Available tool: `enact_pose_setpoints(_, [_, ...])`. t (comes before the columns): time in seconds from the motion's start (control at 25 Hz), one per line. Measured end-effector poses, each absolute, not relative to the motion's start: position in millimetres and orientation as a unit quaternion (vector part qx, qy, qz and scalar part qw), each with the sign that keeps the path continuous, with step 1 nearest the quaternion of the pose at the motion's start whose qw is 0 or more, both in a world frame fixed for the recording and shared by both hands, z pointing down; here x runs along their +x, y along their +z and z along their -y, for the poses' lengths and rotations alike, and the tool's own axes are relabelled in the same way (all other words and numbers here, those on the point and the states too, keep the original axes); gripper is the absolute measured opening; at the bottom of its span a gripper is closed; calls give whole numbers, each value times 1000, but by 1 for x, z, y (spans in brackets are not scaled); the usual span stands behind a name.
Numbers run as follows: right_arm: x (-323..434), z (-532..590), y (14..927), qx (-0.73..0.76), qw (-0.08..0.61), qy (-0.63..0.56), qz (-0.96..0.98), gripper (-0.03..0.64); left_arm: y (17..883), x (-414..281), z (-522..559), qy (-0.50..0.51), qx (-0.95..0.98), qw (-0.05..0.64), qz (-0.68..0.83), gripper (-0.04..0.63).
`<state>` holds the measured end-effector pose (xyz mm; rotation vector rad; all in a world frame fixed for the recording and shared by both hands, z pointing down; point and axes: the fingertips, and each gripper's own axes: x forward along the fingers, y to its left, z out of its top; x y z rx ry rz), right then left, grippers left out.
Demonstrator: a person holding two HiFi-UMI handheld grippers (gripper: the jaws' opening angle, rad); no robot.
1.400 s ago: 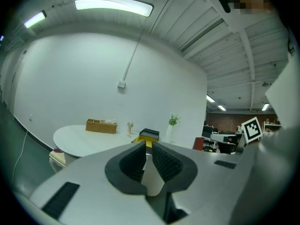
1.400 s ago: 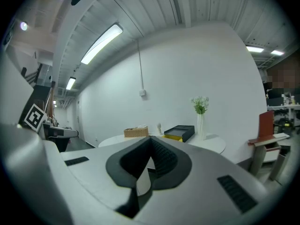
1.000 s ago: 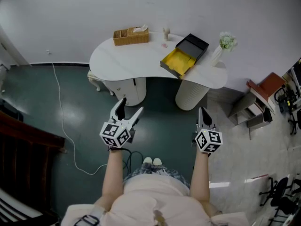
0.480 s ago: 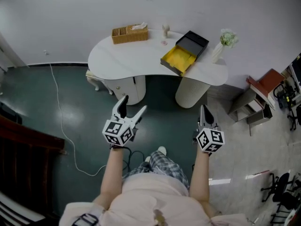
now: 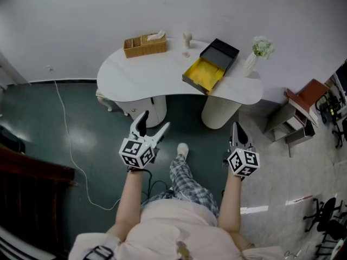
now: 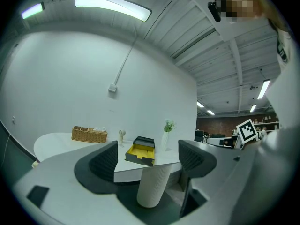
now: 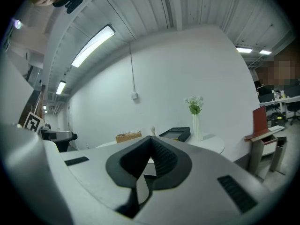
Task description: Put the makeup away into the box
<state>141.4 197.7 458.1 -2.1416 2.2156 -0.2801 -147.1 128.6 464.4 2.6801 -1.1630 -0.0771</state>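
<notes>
Yellow-lined box (image 5: 205,72) lies open on the white bench (image 5: 141,75), nothing stowed; a small item (image 5: 187,38) nearby is perhaps the makeup. Both the left gripper (image 5: 153,122), fingers spread, and the right gripper (image 5: 236,130), fingers together, are empty and well short of it.

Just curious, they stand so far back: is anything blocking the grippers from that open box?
Nothing visible. Only bare floor lies between the left gripper, the right gripper and the table holding the open box.

white table (image 5: 141,75) with box (image 5: 211,65), basket (image 5: 145,45), vase (image 5: 250,62)
</notes>
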Motion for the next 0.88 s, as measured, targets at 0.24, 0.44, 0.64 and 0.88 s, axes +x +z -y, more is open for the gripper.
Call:
enact_pose_setpoints(0.24, [152, -137, 465, -690, 23, -91, -718, 15, 473, -133, -69, -22, 911, 109, 397, 388])
enact_pose_setpoints(0.44, [166, -58, 475, -681, 23, -95, -725, 15, 481, -117, 4, -20, 907, 100, 409, 388])
enact_pose_setpoints(0.64, [187, 43, 474, -675, 18, -97, -732, 15, 480, -89, 95, -6, 906, 96, 413, 388])
enact_pose_setpoints(0.88, [209, 164, 458, -662, 21, -98, -743, 15, 468, -58, 209, -2, 903, 82, 422, 388])
